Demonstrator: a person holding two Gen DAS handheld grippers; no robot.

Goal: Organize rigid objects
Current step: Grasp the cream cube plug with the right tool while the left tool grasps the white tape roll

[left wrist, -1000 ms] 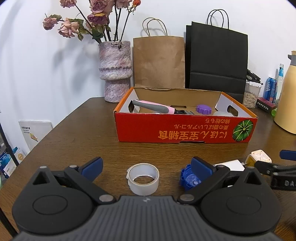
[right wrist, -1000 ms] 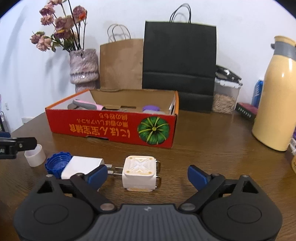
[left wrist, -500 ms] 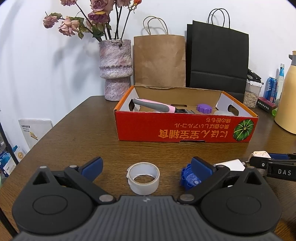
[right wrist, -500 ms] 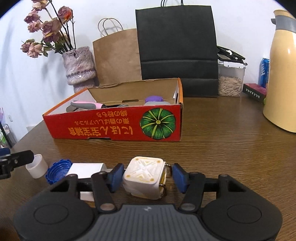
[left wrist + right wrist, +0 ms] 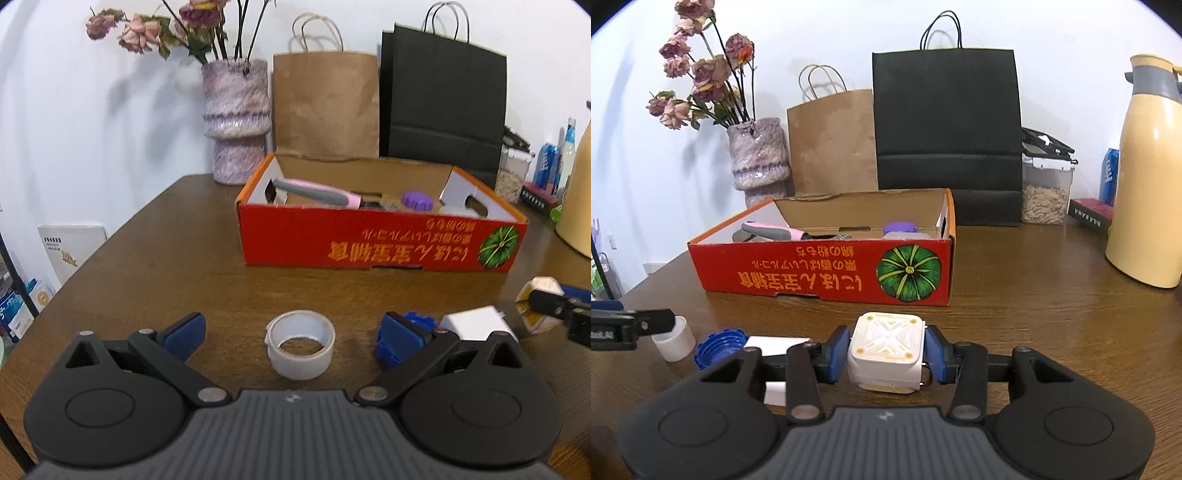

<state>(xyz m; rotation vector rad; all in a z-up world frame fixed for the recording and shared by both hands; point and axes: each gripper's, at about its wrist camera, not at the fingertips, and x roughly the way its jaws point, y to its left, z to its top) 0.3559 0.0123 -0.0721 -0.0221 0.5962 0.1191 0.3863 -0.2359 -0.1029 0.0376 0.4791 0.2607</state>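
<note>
My right gripper [image 5: 886, 356] is shut on a white cube-shaped plug adapter [image 5: 884, 334], its blue pads pressing both sides just above the wooden table. From the left wrist view the same adapter [image 5: 541, 291] shows at the far right, clamped. My left gripper [image 5: 291, 332] is open, with a roll of clear tape [image 5: 300, 345] lying flat on the table between its fingers, untouched. A blue bottle cap [image 5: 417, 321] and a flat white charger [image 5: 474, 323] lie between the two grippers. The red cardboard box [image 5: 376, 247] behind holds a pink-grey handled tool [image 5: 314, 190] and a purple cap [image 5: 417, 199].
A vase of dried flowers [image 5: 236, 122], a brown paper bag [image 5: 327, 107] and a black paper bag [image 5: 443, 96] stand behind the box. A yellow thermos [image 5: 1148, 184] and a jar of seeds [image 5: 1047, 188] are at the right. The table edge [image 5: 110, 240] curves away at left.
The right gripper's jaws have closed from wide open onto the white adapter. The left gripper and the tape roll have stayed where they were.
</note>
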